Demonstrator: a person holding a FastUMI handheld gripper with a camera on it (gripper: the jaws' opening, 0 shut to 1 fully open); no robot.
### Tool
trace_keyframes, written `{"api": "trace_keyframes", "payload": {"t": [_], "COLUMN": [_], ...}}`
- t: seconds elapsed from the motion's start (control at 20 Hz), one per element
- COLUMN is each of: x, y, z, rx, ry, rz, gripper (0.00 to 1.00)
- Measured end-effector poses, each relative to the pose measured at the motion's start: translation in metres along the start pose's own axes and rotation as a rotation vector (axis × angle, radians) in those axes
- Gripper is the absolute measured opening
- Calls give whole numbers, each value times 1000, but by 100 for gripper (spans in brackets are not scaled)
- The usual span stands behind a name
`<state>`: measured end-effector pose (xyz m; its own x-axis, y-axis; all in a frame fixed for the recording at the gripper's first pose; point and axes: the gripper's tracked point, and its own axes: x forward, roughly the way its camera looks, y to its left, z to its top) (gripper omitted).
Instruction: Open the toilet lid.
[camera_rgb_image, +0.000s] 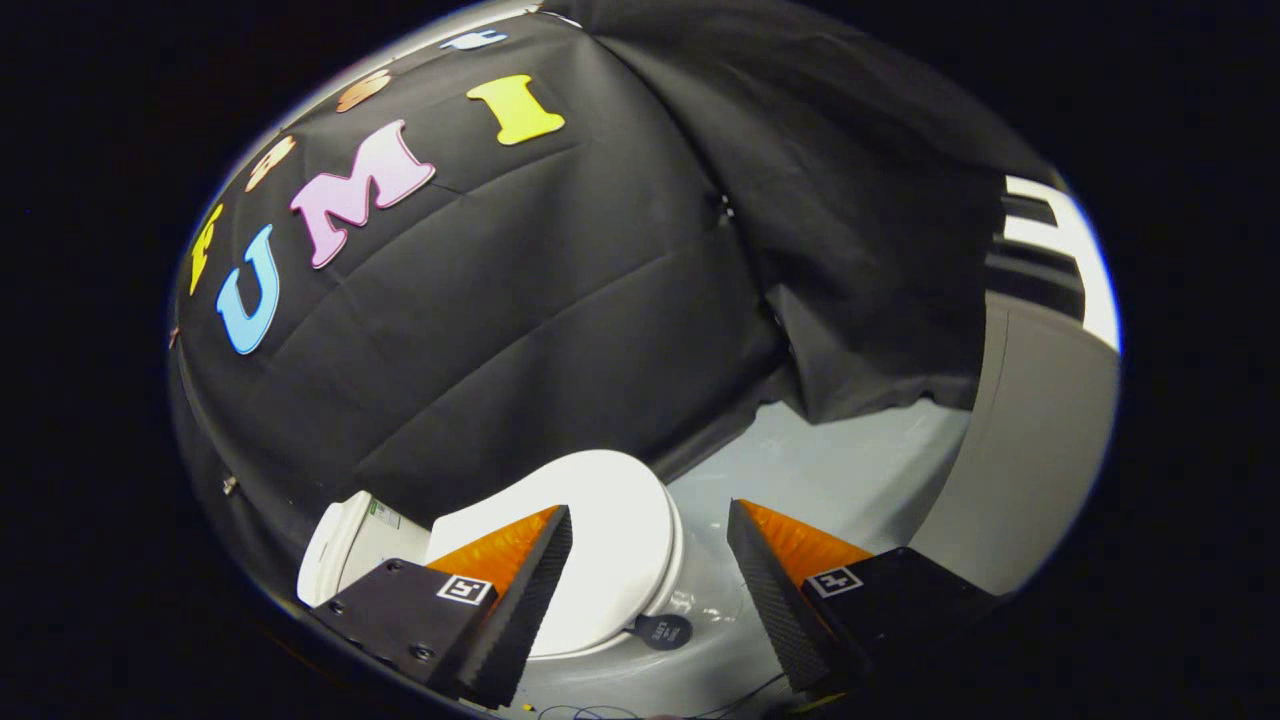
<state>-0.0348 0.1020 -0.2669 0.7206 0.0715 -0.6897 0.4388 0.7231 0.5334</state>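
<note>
A white toilet stands on the pale floor against the black cloth wall, seen from above and tilted. Its lid (610, 540) lies down flat over the bowl, and the white tank (335, 545) shows behind my left finger. My gripper (650, 525) hovers above the toilet, open, with nothing between its fingers. The left finger (520, 590) overlaps the lid's near side in the view, while the right finger (775, 590) is over the floor beside the bowl. Neither finger visibly touches the lid.
A small dark round tag (662, 631) lies on the floor next to the bowl's front. Pale grey floor (840, 480) spreads to the right of the toilet. A grey panel (1030, 460) rises at the far right, and black cloth hangs close behind the toilet.
</note>
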Motion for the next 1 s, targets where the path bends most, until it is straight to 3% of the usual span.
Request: {"api": "trace_keyframes", "payload": {"t": [0.15,0.3,0.4,0.6,0.7,0.85,1.0], "x": [4,5,3,5,8,17,23], "y": [0,16,5,-19,-12,-14,-6], "z": [-33,-74,-85,-101,-105,-126,-125], "rx": [168,527,659,679,720,711,793], "ry": [156,371,399,416,462,516,514], "rz": [22,54,-13,-105,-73,-88,-60], "gripper": [98,98,98,98,98,97,97]}}
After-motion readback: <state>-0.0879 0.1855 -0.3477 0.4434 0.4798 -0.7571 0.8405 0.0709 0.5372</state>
